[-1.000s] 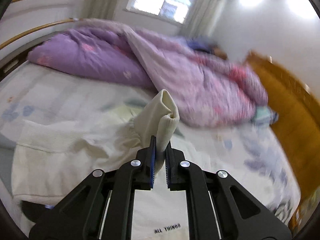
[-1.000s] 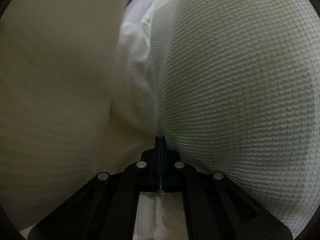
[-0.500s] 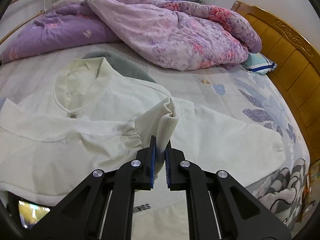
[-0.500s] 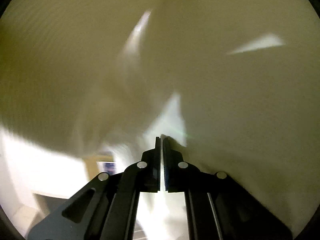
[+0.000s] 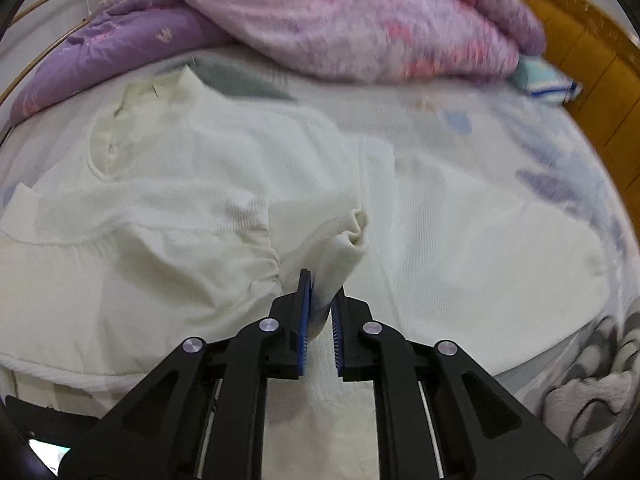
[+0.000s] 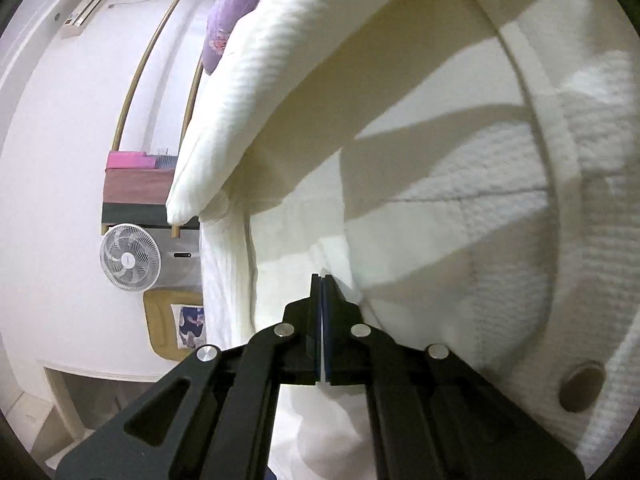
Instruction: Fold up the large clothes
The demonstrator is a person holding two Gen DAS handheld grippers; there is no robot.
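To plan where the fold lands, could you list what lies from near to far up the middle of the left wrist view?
left gripper → sleeve cuff → cream garment → bedsheet → floral duvet

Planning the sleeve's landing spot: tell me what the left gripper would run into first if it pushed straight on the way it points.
The left gripper grips the sleeve cuff of the cream garment. Straight ahead and downward lies that garment's body, spread on the bed, so it would probably meet that first; depth is unclear.
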